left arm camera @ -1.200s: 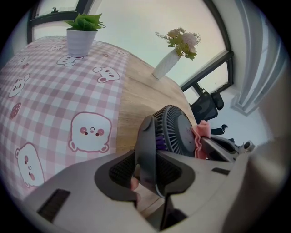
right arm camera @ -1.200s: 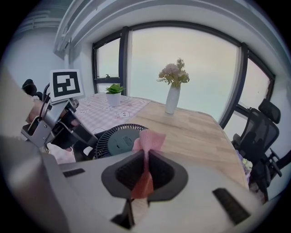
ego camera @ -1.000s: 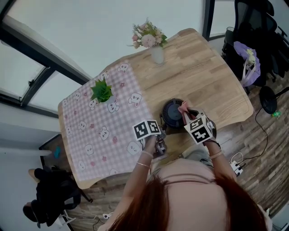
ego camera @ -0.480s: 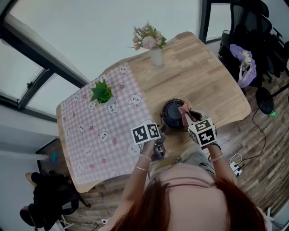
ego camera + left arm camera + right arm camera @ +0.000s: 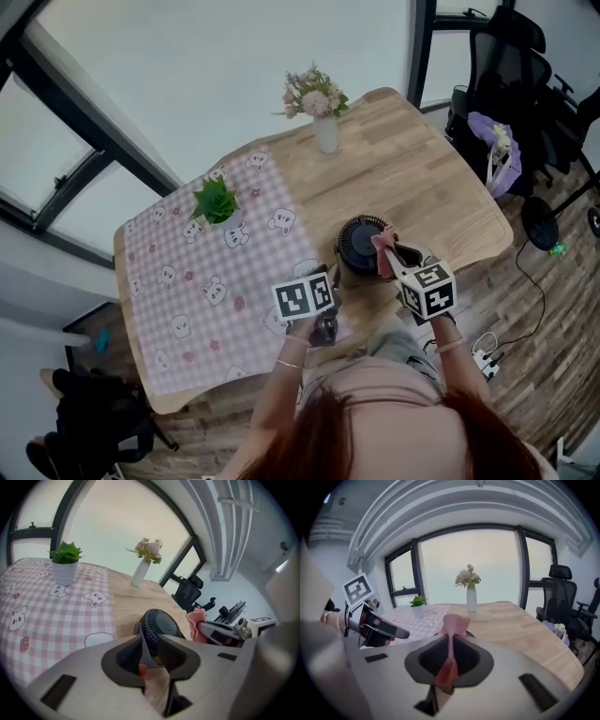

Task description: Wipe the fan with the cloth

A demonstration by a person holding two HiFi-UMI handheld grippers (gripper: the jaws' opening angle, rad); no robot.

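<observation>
Head view: right claw pinches pink cloth beside black fan.

I look down on a pale wooden table standing on a wood-plank floor. Black-framed windows fill the far wall with soft daylight. A black office chair sits near one table corner.

Home or office room: wooden table, bunny-print checked tablecloth, flower vase, potted plant, office chair, large windows.
</observation>
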